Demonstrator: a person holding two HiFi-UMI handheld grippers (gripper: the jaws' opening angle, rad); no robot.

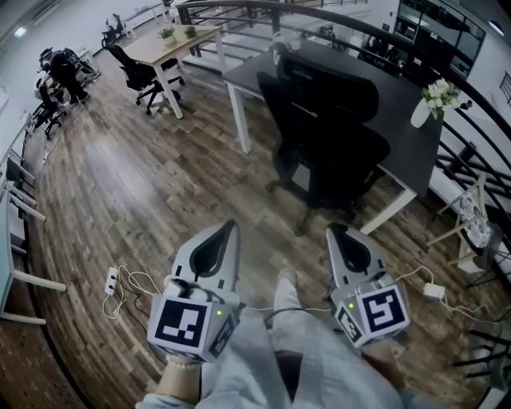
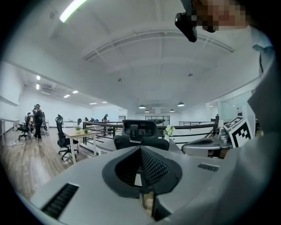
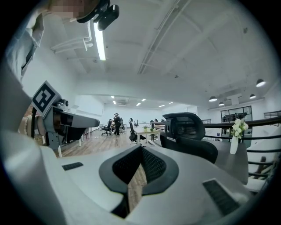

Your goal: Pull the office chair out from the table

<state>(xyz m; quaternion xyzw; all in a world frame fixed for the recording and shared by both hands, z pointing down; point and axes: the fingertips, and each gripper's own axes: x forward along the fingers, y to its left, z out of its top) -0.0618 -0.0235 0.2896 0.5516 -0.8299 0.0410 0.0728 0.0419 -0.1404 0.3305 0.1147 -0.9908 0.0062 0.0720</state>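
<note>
the office chair (image 1: 323, 136) stands tucked against the dark bench (image 1: 415, 152), seat partly under the top, backrest and headrest facing me. both grippers are well short of it and hold nothing: the left gripper (image 1: 232, 226) has its jaws clenched together, and so does the right gripper (image 1: 332, 229), both pointing roughly level at the chair. to do this well, i judge i need to release both jaws before i get there, take the backrest by its two side edges at matching height, then draw straight back so the castors roll and the chair does not swivel into the white bench leg (image 1: 387, 212).

the wood plank floor (image 1: 136, 200) looks flat and should let it roll freely. a dark railing (image 1: 319, 12) curves behind the bench. a lighter desk (image 1: 172, 40) with another chair (image 1: 136, 72) sits well apart at the far left. a vase of white flowers (image 1: 435, 100) stands on the bench's right end, so i would avoid jolting it. a power strip and cable (image 1: 112, 281) lie near my feet.
</note>
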